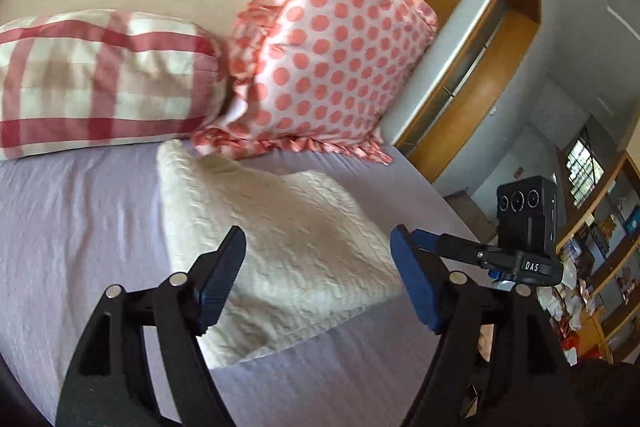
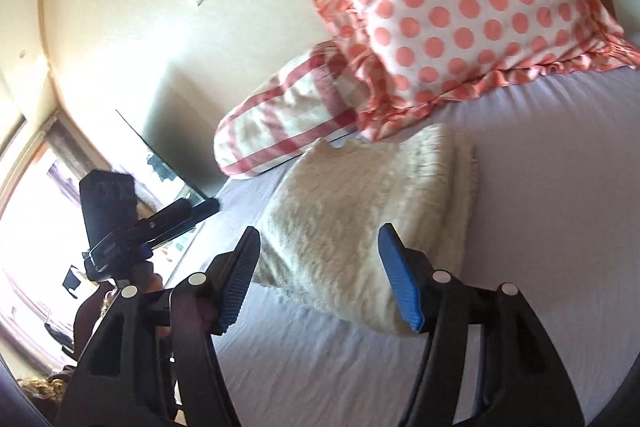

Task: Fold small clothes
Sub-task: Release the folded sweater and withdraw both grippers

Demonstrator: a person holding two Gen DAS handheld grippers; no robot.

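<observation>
1. The folded cream sweater (image 1: pixel 276 247) lies on the lilac bed (image 1: pixel 80 219), near the pillows.
2. Your left tool (image 1: pixel 318 275) hangs above it, fingers spread wide, gripping nothing.
3. Your right tool (image 2: pixel 320 279) is likewise released over the sweater (image 2: pixel 360 227).
4. Beyond sit a checked pillow (image 1: pixel 100 79) at left and a dotted pillow (image 1: pixel 332 55) at right.

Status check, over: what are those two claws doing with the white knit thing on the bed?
Left claw open, right claw open, both empty. White knit sweater folded on lavender sheet. Nothing in the way.
</observation>
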